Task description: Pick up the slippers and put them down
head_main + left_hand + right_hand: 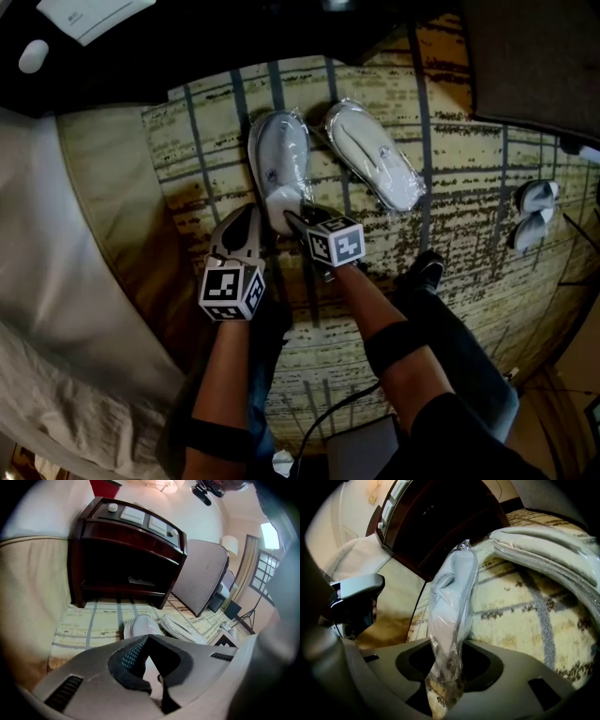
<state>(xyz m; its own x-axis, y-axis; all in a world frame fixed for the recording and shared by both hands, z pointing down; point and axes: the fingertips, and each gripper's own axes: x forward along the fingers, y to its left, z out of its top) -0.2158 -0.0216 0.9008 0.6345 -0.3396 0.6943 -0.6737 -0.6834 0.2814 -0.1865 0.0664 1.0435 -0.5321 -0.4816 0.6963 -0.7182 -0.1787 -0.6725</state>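
Observation:
Two white slippers, each sealed in clear plastic, lie side by side on the patterned rug (pixel 459 178). My right gripper (pixel 298 221) is at the near end of the left slipper (pixel 279 167). In the right gripper view the wrapped slipper (pixel 452 588) stands on edge, its plastic end pinched between the jaws of the right gripper (pixel 447 667). The second slipper (pixel 375 155) lies flat just to its right and shows again as the second slipper (pixel 548 545). My left gripper (pixel 246 223) hovers shut and empty beside the left slipper's heel. From the left gripper (pixel 147 641), the left slipper (pixel 140 626) and the second slipper (pixel 180 629) both lie ahead.
A dark wooden nightstand (pixel 126 550) stands beyond the slippers. A beige bed cover (pixel 84 244) borders the rug on the left. A grey chair (pixel 201 573) is at the far right. Another pale pair (pixel 534 211) lies at the rug's right edge. A person's shoe (pixel 424 270) is close by.

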